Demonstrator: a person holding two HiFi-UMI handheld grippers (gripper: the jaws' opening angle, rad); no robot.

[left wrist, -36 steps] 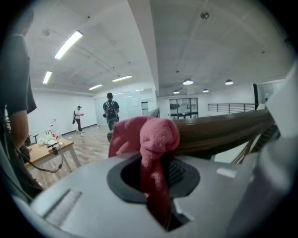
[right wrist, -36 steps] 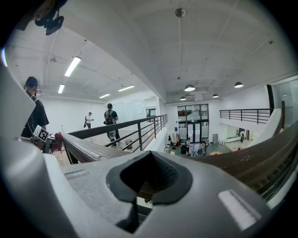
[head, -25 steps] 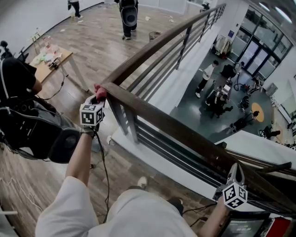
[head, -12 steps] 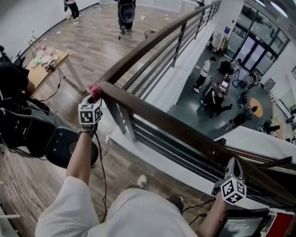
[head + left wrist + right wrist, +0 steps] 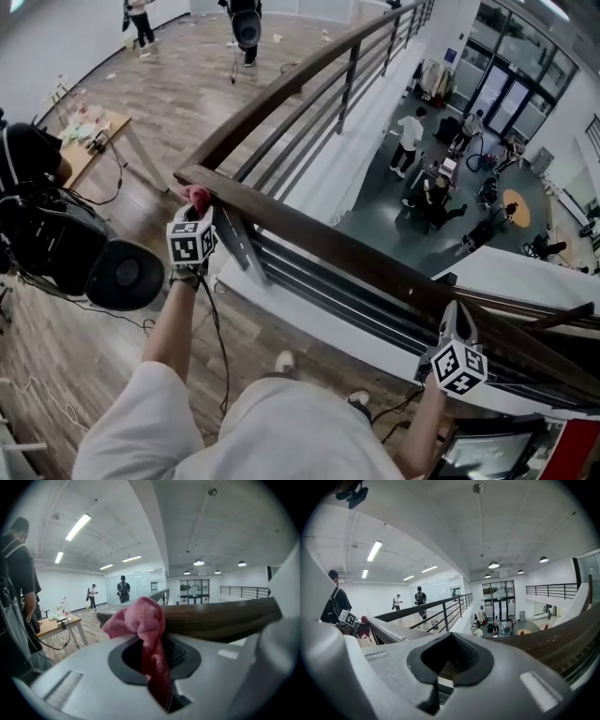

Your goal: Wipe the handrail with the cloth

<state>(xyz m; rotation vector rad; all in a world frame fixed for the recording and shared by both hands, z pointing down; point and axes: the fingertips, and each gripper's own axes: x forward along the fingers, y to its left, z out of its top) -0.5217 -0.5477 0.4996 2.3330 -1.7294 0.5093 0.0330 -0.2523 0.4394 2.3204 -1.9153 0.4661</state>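
Wooden handrail [image 5: 337, 247]: one pink cloth [image 5: 198, 196] pinched by left gripper [image 5: 194, 214]; right gripper [image 5: 454, 323] closed, seemingly empty.

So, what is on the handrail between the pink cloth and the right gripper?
Nothing. In the head view the handrail is bare brown wood all the way from the cloth, held in the left gripper, to the right gripper.

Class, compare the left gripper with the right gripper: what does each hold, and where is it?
The left gripper has its fingers clamped on the pink cloth; the right gripper has its fingers shut on nothing. The left gripper is at the corner of the handrail; the right gripper is farther along its straight run. Both point at the handrail.
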